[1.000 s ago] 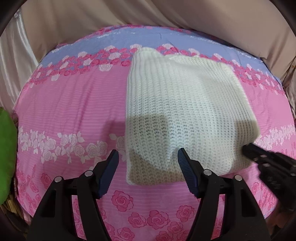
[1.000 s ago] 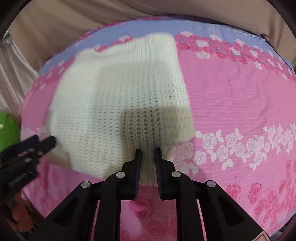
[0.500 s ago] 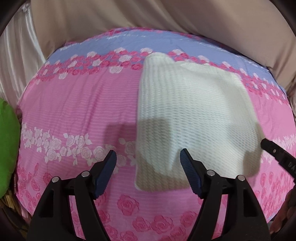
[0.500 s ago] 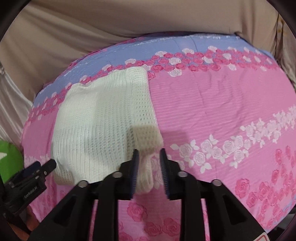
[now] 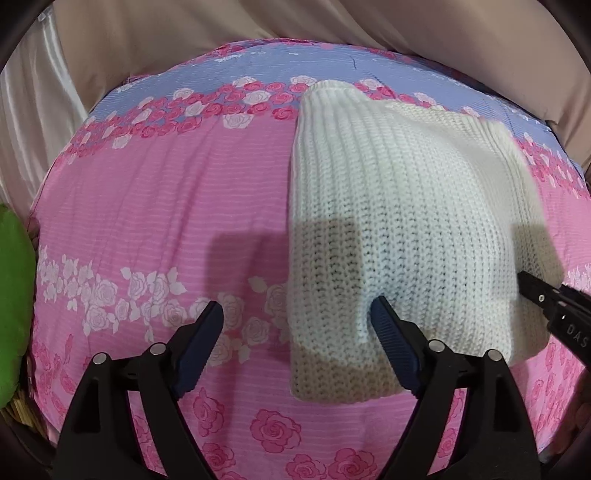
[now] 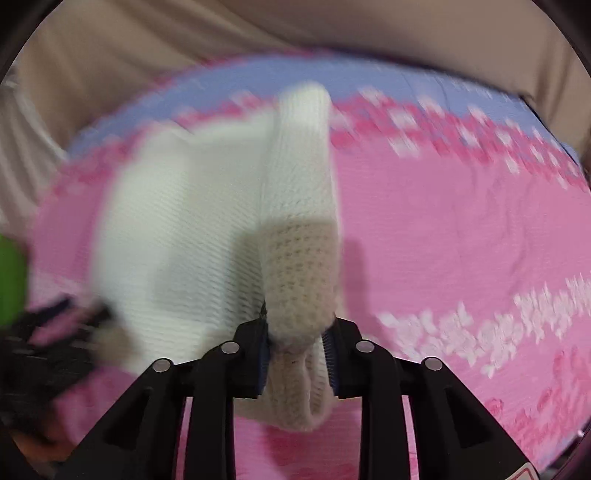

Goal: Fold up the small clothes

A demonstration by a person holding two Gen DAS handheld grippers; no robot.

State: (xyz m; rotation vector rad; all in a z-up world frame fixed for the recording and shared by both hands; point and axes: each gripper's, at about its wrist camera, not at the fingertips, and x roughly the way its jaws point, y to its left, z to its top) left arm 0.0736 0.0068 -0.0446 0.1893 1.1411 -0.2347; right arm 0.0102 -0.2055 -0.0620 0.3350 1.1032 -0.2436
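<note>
The knit (image 5: 402, 236) is a cream folded piece lying on the sheet (image 5: 166, 206), filling the centre and right of my left wrist view, its top edge up near the blue band of roses. In my right wrist view the knit (image 6: 207, 229) is blurred, sitting centre-left, with one edge lifted into a thick fold that runs down to the bottom centre.

My right gripper (image 6: 297, 354) has that fold between its fingers, which are closing on it; both pads look to be pressing the bunched wool from either side. In the left wrist view I see only its black tip (image 5: 554, 306) at the right edge, against the knit's right side.

My left gripper (image 5: 297, 332) is spread wide and opening, at the bottom centre of its view. The right finger (image 5: 391, 339) rests on the knit's lower left part; the left finger (image 5: 199, 343) is over bare sheet. Nothing is clamped between them.

The sheet is pink with rose bands. Beige cloth (image 5: 258, 29) hangs behind it across the top of the frame, and something green (image 5: 14, 302) shows at the left edge.
</note>
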